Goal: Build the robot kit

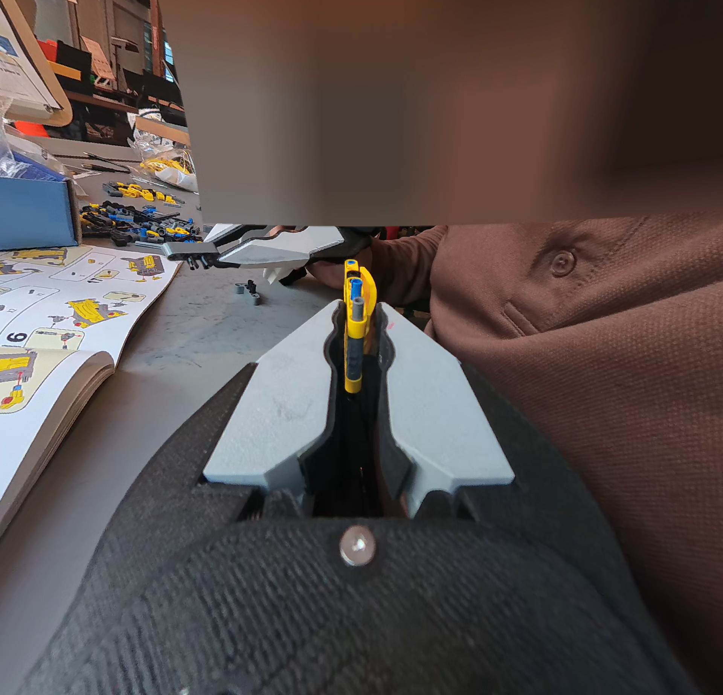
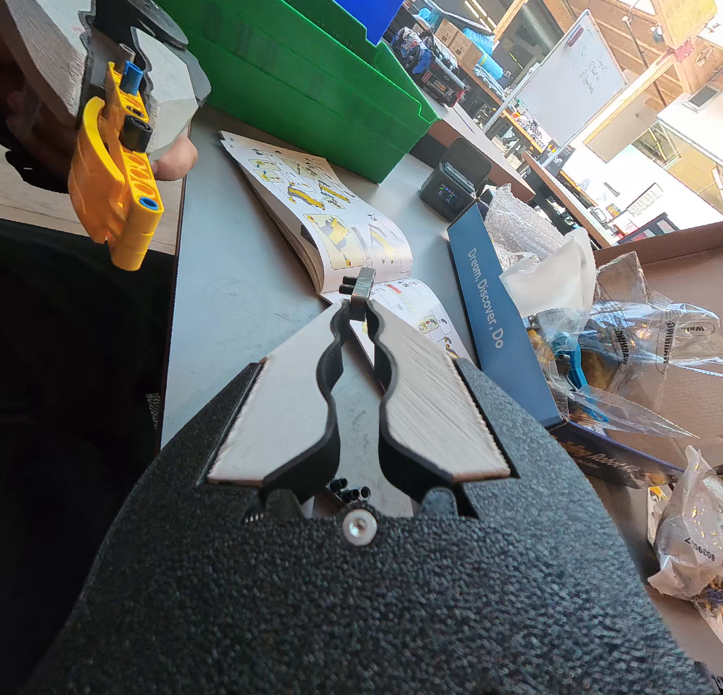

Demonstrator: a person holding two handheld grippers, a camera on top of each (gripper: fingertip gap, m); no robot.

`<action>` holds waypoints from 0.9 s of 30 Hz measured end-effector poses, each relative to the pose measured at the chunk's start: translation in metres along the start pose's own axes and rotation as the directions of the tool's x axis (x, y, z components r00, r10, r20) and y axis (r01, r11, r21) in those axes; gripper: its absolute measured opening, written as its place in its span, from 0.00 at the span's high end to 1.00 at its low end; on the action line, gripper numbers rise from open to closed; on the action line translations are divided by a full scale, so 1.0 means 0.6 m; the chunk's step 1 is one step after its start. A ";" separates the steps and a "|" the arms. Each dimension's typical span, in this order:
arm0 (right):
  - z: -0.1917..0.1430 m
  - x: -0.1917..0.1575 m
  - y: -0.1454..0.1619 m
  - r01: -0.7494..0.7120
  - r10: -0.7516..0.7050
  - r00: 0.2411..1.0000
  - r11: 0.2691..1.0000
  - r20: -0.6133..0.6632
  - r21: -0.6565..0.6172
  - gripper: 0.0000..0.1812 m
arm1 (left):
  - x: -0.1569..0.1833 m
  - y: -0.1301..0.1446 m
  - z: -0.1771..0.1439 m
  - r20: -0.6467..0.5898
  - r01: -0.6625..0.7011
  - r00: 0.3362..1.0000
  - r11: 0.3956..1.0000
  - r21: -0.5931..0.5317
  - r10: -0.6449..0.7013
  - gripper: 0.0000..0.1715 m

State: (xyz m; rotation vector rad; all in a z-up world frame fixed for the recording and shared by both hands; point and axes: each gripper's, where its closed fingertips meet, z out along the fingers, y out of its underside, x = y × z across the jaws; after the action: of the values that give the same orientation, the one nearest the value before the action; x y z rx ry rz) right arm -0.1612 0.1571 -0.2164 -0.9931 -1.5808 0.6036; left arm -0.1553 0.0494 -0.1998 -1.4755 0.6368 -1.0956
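Two grippers (image 1: pixel 358 304) (image 2: pixel 357 304) clamping toy-brick pieces (image 1: pixel 354 324) (image 2: pixel 362 289).

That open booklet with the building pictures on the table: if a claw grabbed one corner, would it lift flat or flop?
Probably flop. The instruction booklet is many thin pages, and its open leaves already curve. Likely light, so a push on the smooth grey table may slide it. A pinched single page might tear.

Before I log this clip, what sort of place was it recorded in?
Probably a workshop or maker space, at a grey worktable. An open building-set instruction booklet lies beside stacked green plastic storage bins, loose yellow, black and blue toy building pieces are scattered on the table, and a whiteboard on a stand sits behind.
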 end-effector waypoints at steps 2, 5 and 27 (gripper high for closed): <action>0.000 0.000 0.000 -0.003 0.003 1.000 1.000 0.001 0.001 0.96 | -0.001 0.001 0.000 0.000 0.004 1.000 1.000 -0.002 -0.004 0.93; 0.000 0.000 0.000 -0.003 0.003 1.000 1.000 0.004 0.000 0.96 | -0.001 0.001 -0.001 -0.003 0.007 1.000 1.000 -0.001 -0.007 0.93; 0.000 -0.005 0.000 0.011 -0.011 1.000 1.000 0.012 -0.001 0.96 | 0.013 0.000 0.002 -0.041 -0.009 0.999 1.000 -0.003 0.009 0.93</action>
State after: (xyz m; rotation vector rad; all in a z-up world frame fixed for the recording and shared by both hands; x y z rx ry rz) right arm -0.1611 0.1547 -0.2180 -0.9823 -1.5965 0.6020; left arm -0.1512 0.0432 -0.1978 -1.4552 0.6738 -1.1207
